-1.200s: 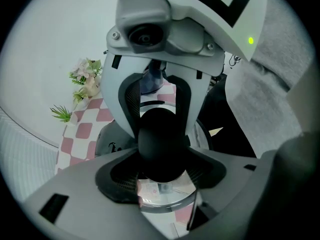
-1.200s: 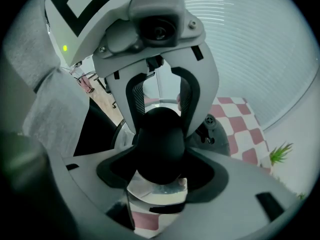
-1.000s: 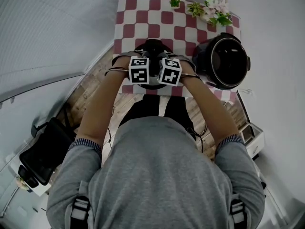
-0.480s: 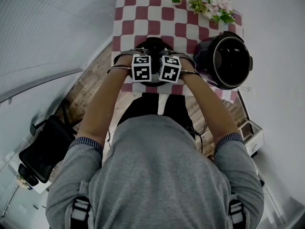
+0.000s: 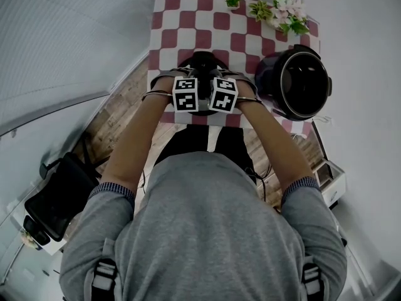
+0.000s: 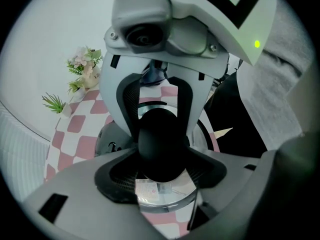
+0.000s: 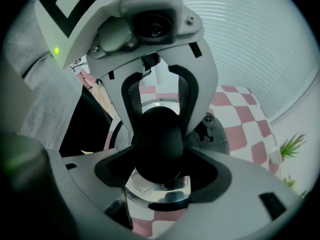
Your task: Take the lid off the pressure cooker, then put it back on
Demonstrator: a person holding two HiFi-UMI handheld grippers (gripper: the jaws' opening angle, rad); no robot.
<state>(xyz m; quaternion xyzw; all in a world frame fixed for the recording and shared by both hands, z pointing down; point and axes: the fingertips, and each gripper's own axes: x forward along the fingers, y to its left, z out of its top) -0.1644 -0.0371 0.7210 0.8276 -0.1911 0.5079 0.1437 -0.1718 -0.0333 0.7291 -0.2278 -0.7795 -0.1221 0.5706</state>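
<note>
The pressure cooker lid (image 5: 202, 60) sits on the checked table (image 5: 219, 21), left of the open black cooker pot (image 5: 304, 83). Both grippers point steeply down at the lid from opposite sides, their marker cubes side by side. My left gripper (image 6: 160, 180) hugs the lid's black knob (image 6: 160, 149), with the steel lid rim (image 6: 167, 198) below it. My right gripper (image 7: 157, 178) holds the same knob (image 7: 159, 144) from the other side. Its jaws have just been opening a little, with the knob still between them and against the pads.
Small potted plants and flowers (image 5: 282, 11) stand at the table's far right corner. The pot stands near the table's right front corner. A white cabinet (image 5: 332, 180) is on the floor at the right, and a black bag (image 5: 59, 199) lies at the left.
The view shifted slightly. Both grippers stay on the lid's knob, and the lid has not visibly moved.
</note>
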